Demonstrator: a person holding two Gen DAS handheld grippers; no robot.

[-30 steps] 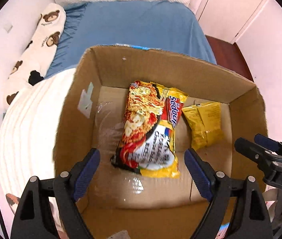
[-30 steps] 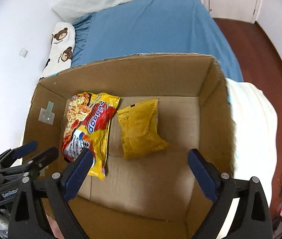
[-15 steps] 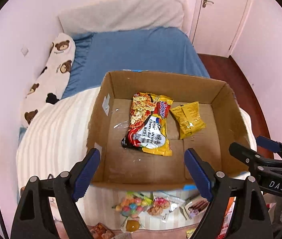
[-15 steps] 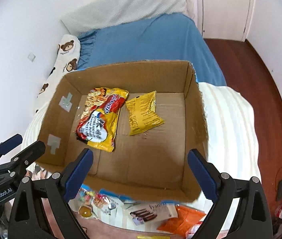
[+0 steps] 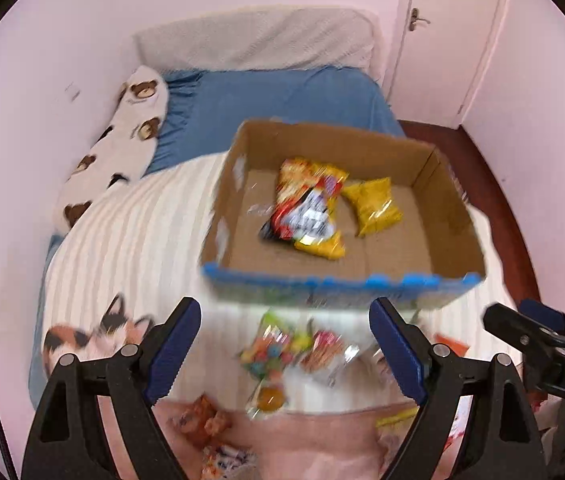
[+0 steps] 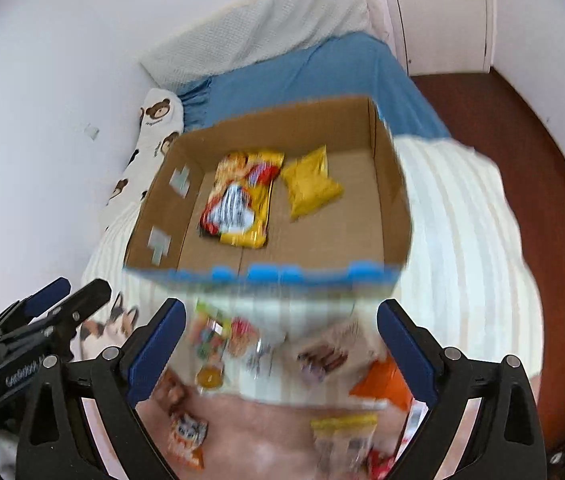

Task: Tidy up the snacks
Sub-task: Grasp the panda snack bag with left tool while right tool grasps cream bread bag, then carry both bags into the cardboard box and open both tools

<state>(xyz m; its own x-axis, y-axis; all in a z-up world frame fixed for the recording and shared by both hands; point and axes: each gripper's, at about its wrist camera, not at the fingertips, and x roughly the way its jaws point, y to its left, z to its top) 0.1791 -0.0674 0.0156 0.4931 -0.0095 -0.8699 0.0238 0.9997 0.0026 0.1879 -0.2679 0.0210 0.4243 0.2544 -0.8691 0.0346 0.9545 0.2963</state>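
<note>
Both tools gape empty: left tool (image 5: 284,346), right tool (image 6: 282,342). The cardboard box (image 5: 458,216) at twelve o'clock holds a noodle packet (image 5: 306,208) and a yellow pouch (image 5: 374,204); loose snacks (image 6: 218,344) lie on the bed at six.

A brown cardboard box (image 5: 448,216) is edged in bright blue along its near rim, with grey tape patches seen on its inner left wall. Inside it, a noodle packet (image 5: 306,208) is printed in yellow, red, white and black, and a smaller packet (image 5: 374,204) is plain yellow. The bed (image 5: 282,96) is covered in a blue sheet, over which a cream blanket (image 5: 130,248) is striped in pale bands. A white pillow (image 5: 122,144) is patterned with brown bears. A pink blanket (image 5: 306,444) is strewn with wrapped snacks (image 5: 278,352) — multicoloured, orange, yellow. Both the left hand-held gripper (image 5: 284,344) and the right hand-held gripper (image 6: 282,344) are black with dark blue pads. The floor (image 6: 522,128) is reddish-brown.
</note>
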